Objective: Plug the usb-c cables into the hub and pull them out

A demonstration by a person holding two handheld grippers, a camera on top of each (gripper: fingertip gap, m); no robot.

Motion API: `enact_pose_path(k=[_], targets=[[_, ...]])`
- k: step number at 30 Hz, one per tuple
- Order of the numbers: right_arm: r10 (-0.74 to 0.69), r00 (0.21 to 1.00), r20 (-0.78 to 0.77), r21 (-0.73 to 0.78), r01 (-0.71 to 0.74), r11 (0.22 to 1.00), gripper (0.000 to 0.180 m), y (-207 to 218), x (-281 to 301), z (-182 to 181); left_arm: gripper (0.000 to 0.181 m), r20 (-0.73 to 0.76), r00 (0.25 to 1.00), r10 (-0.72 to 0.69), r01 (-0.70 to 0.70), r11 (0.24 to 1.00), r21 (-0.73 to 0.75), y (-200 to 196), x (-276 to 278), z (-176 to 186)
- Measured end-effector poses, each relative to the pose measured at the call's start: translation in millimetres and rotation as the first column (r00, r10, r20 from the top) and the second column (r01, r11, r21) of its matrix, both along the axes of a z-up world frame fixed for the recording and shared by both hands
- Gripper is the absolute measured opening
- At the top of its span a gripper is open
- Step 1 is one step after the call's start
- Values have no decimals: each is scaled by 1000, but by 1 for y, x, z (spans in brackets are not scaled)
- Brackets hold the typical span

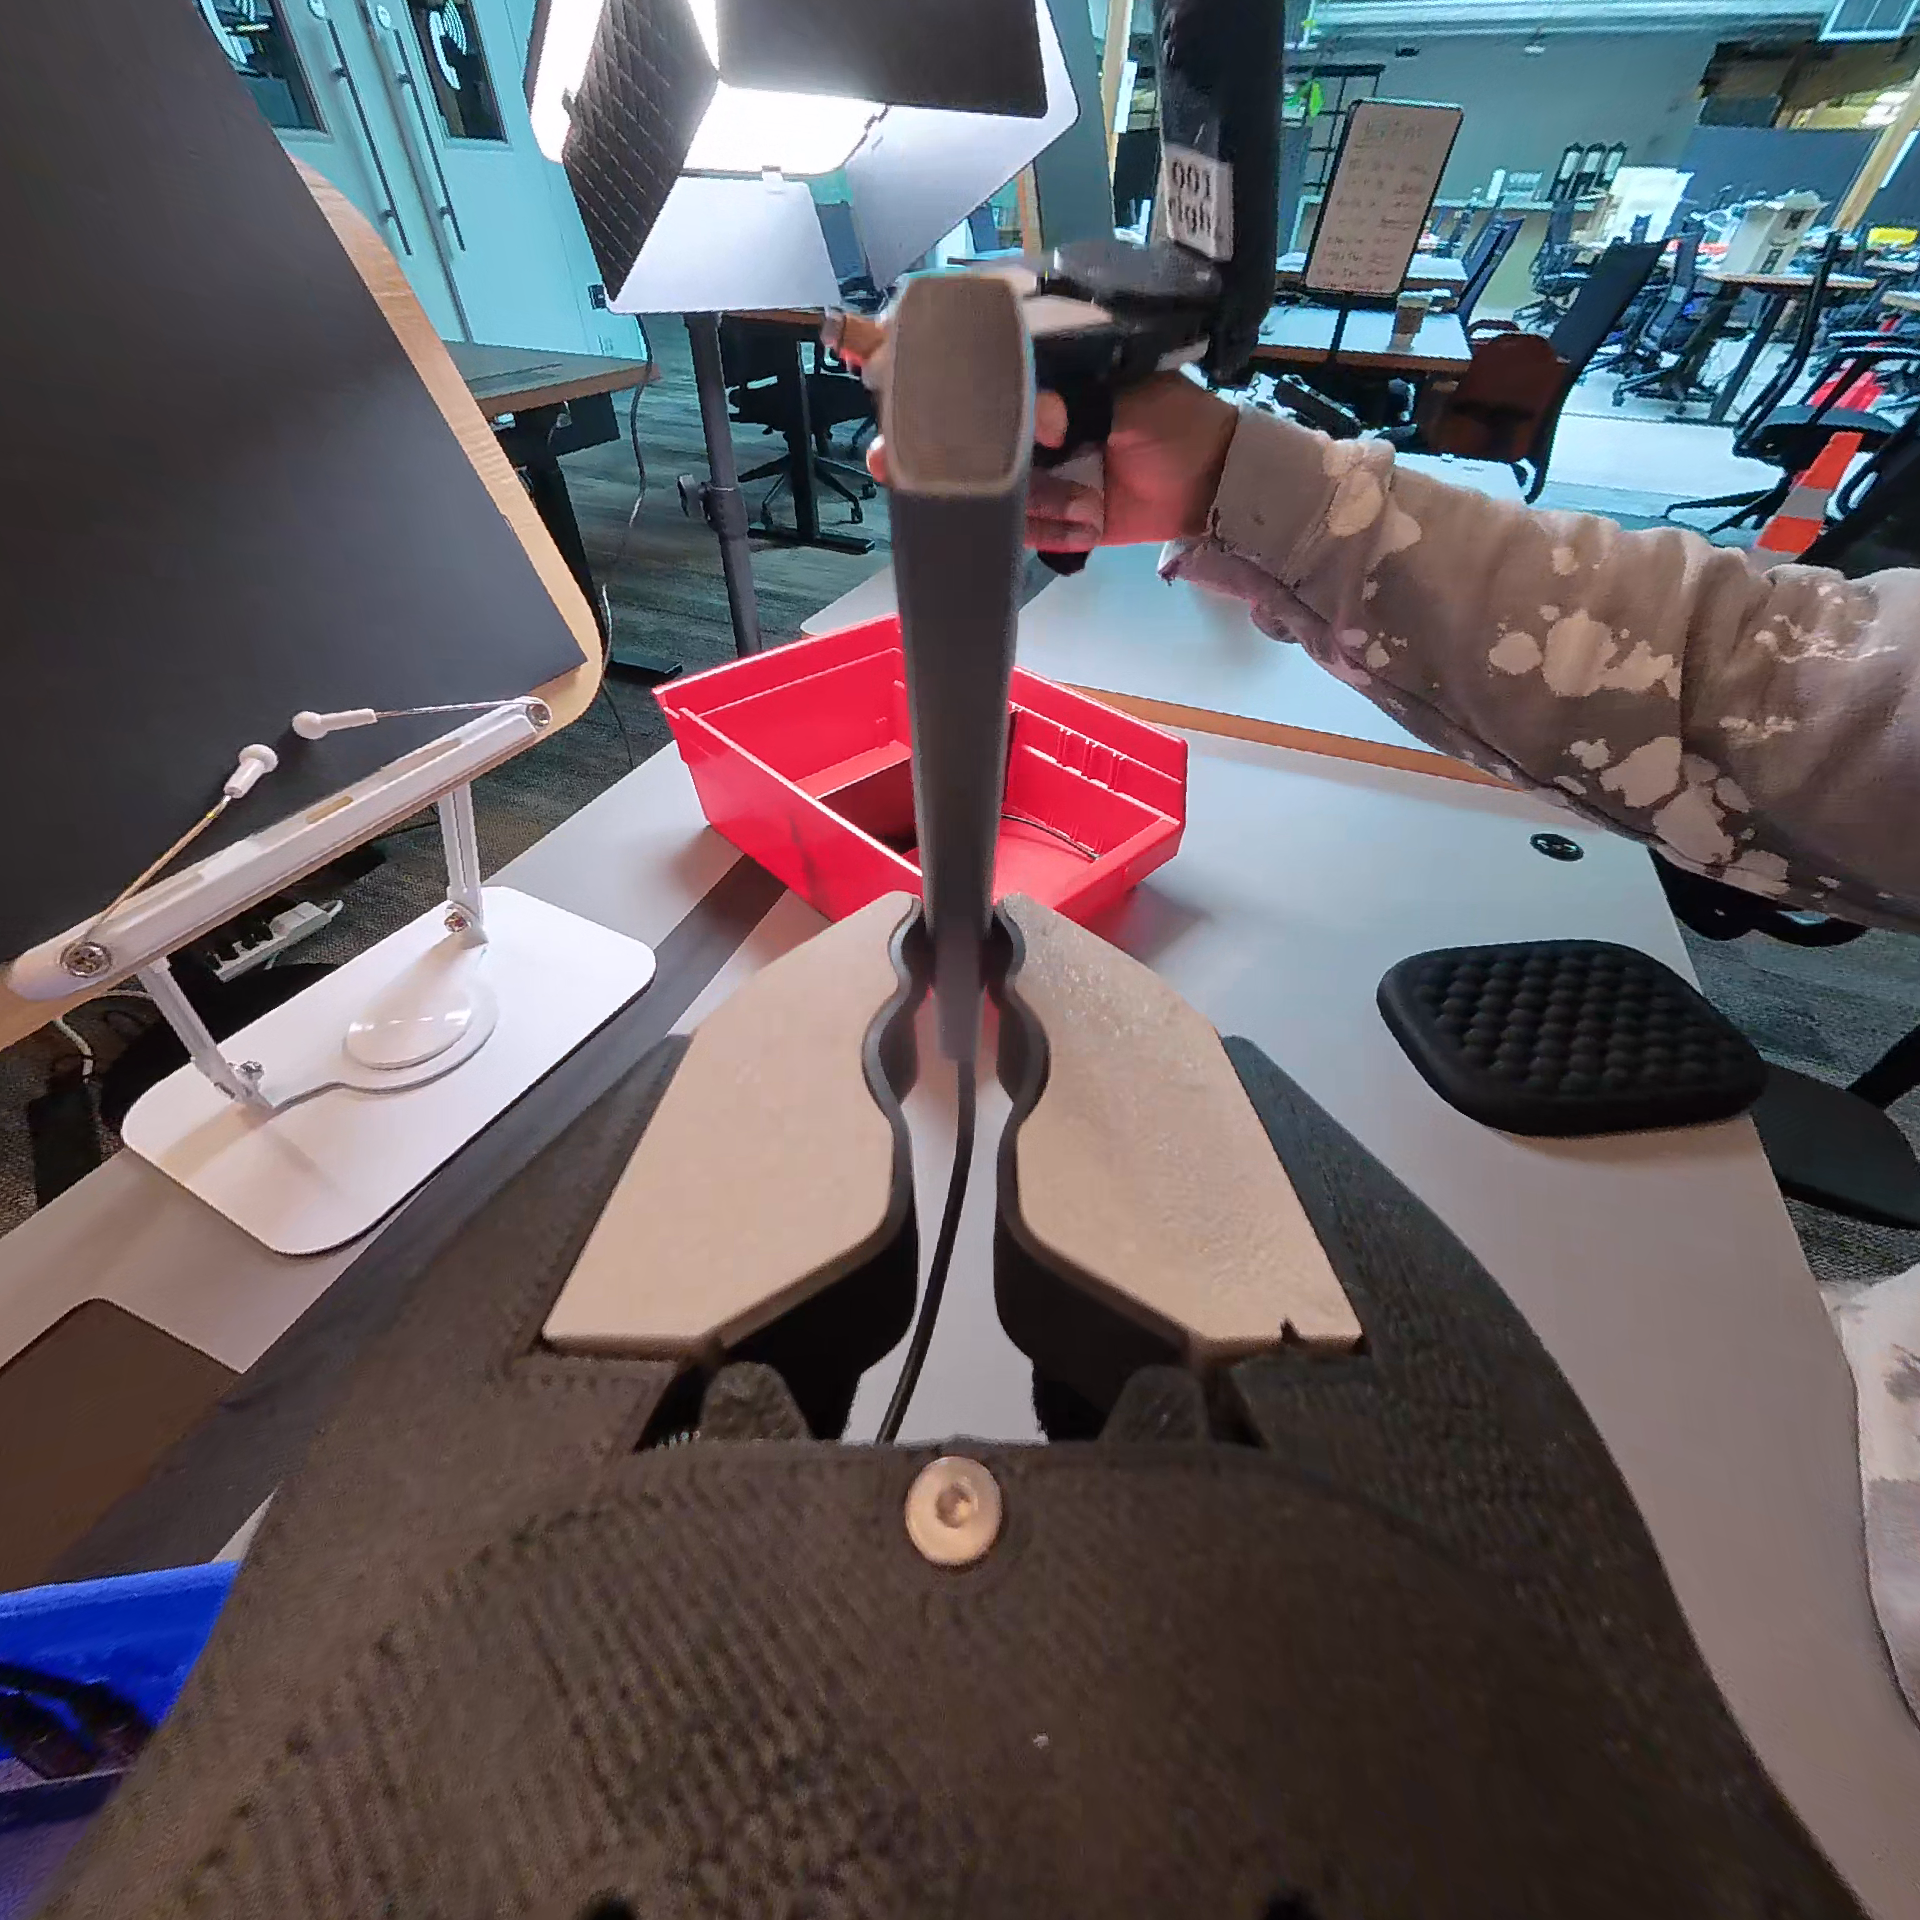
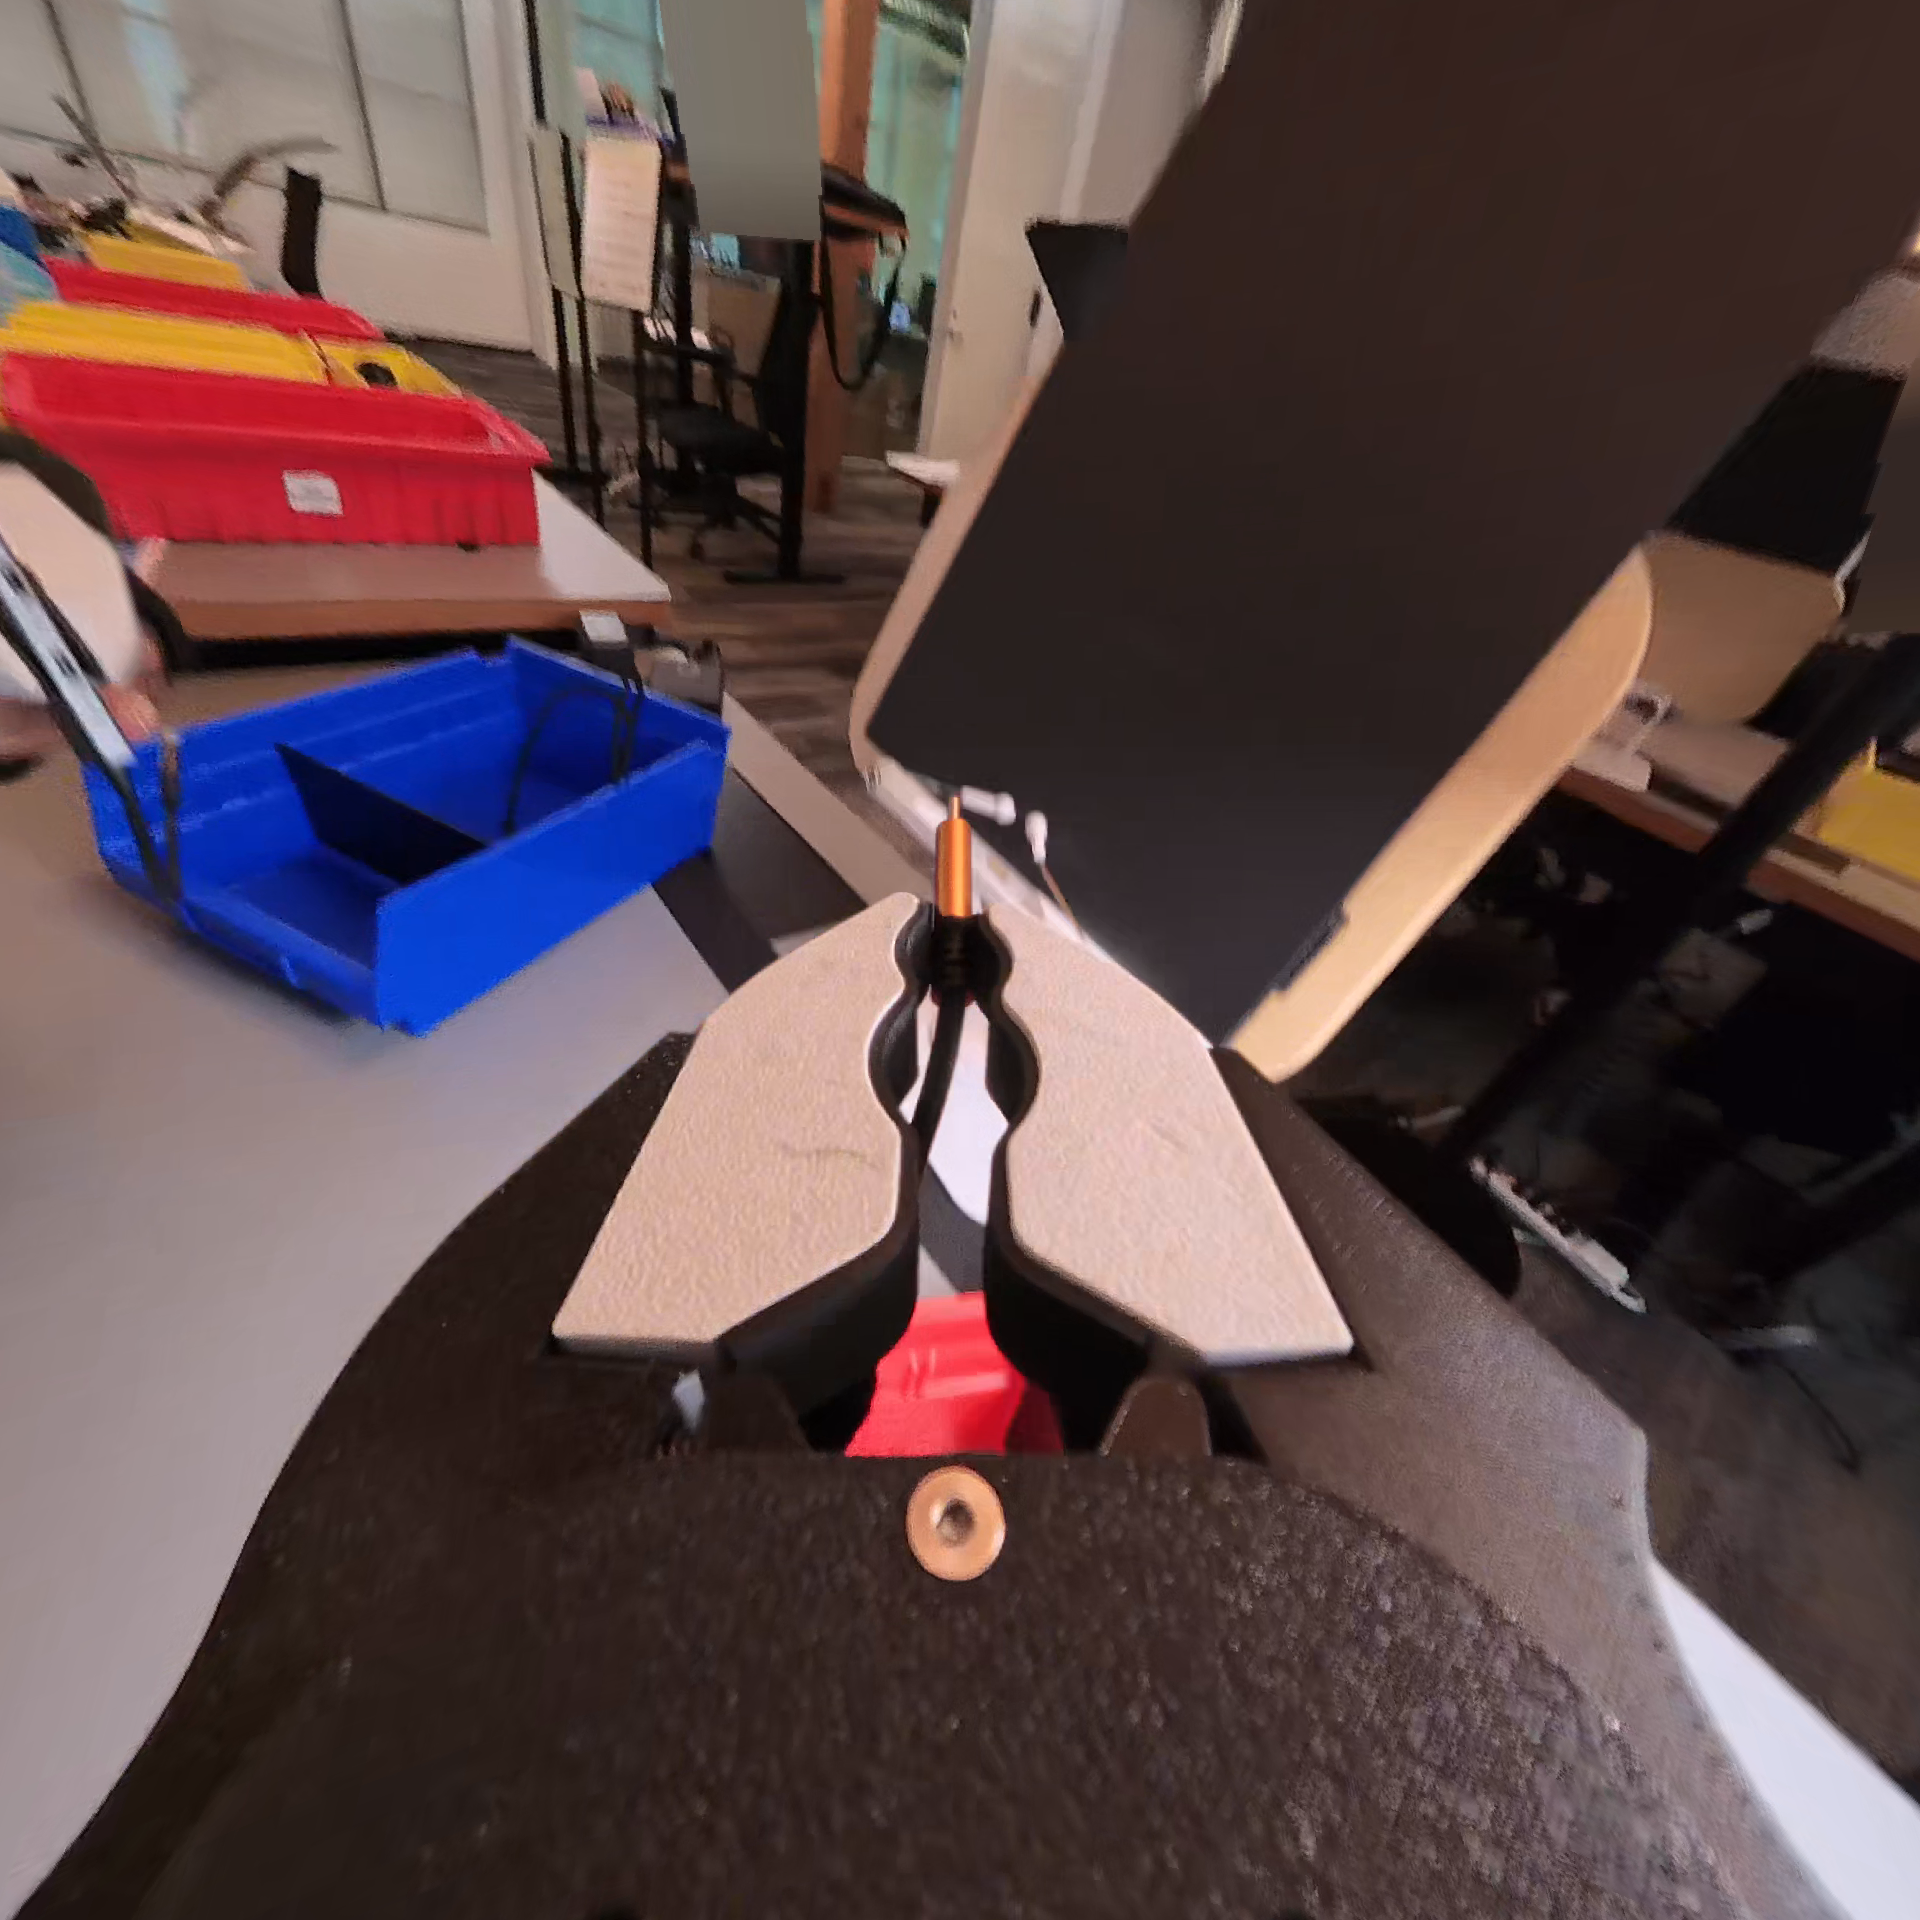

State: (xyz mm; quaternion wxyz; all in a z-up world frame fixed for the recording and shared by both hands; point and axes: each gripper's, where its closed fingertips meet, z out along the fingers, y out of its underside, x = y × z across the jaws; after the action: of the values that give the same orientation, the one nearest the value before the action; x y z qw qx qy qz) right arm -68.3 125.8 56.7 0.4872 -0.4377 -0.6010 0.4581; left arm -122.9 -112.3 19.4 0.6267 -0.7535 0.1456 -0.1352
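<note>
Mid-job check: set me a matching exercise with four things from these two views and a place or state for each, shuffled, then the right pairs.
Things:
1. hub
2. orange cable plug
3. red bin
4. blue bin

Places or states:
A. on the table, with a black divider inside
B. clamped in the left gripper, raised off the table
C. on the table behind the hub
D. sticking out past the right gripper fingertips

Pairs: 1-B, 2-D, 3-C, 4-A
</note>
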Motion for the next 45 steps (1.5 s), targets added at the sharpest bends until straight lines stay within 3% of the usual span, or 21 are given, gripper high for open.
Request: enact_pose_path(k=[6,10,13,17,26,29,32,35,38,42,44,45], targets=[[-84,953,291,5,86,996,7,14,33,-107,10,2,1000,-12,12,1000,-17,2,2,-4],[-219,794,567,207,119,971,18,31,57,-172,11,-7,999,-31,30,998,-58,8,9,-13],[-322,667,672,354,92,931,31,43,68,-196,11,-25,999,-47,44,994,-97,14,17,-22],[-338,637,693,335,130,933,48,41,69,-183,11,-45,997,-63,57,991,-123,19,26,-29],[-383,743,549,365,199,909,54,32,70,-102,11,-78,993,-90,74,979,-191,29,37,-47],[-243,838,489,325,84,942,50,-14,59,-78,11,-89,989,-117,96,971,-217,31,46,-53],[22,901,434,243,-141,960,46,-89,48,-57,11,-101,982,-161,130,957,-260,35,59,-64],[259,870,419,168,-355,920,45,-162,43,-46,11,-121,968,-218,171,934,-314,38,77,-77],[391,796,462,137,-499,855,47,-211,40,-48,11,-160,949,-271,198,910,-365,40,96,-91],[379,728,572,180,-562,808,41,-231,31,-64,11,-207,923,-325,214,878,-428,41,114,-109],[341,701,626,211,-573,791,14,-227,31,-75,11,-223,915,-336,212,871,-442,42,116,-114],[344,694,632,207,-579,789,13,-227,32,-75,11,-231,914,-334,207,872,-443,42,115,-115]])
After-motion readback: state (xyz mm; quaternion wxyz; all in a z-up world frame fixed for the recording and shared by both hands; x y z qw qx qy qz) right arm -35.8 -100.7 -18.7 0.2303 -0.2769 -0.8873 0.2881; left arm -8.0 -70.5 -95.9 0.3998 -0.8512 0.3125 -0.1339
